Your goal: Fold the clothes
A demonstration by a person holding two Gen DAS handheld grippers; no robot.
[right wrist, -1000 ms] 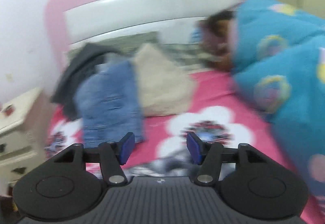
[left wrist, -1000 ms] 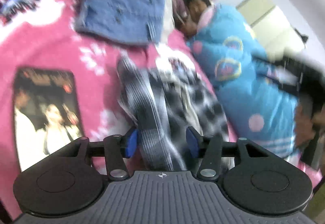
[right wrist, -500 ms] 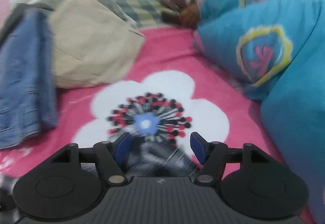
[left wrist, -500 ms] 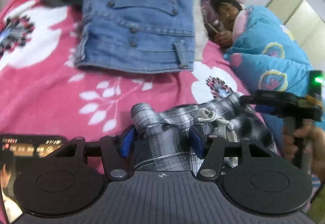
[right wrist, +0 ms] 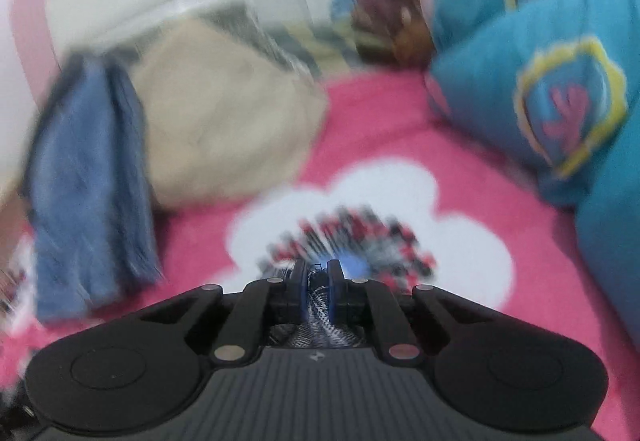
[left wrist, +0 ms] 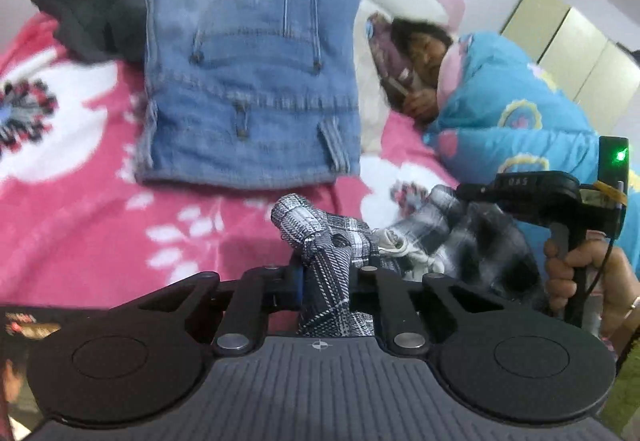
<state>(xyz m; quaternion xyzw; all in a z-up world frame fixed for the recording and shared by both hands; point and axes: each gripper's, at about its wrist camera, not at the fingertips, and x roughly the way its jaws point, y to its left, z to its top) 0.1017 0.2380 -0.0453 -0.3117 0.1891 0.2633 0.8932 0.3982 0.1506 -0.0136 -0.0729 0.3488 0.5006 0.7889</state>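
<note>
A black-and-white checked garment (left wrist: 352,241) lies bunched on the pink flowered blanket (left wrist: 80,209). My left gripper (left wrist: 326,281) is shut on a fold of it, which sticks up between the fingers. In the left wrist view the right gripper (left wrist: 468,197) comes in from the right, held by a hand (left wrist: 588,277), at the garment's far end. In the right wrist view my right gripper (right wrist: 318,281) is shut on a thin strip of the same checked garment (right wrist: 320,309); that view is blurred.
Folded blue jeans (left wrist: 252,97) and a dark garment (left wrist: 100,13) lie beyond on the bed. A beige folded piece (right wrist: 224,121) sits by the headboard. A person (left wrist: 420,53) lies under a blue quilt (left wrist: 520,121) at the right. A printed picture (left wrist: 16,361) lies at the near left.
Both grippers have closed on the checked garment; half a second ago both stood open around it. The right gripper has dropped low to the blanket.
</note>
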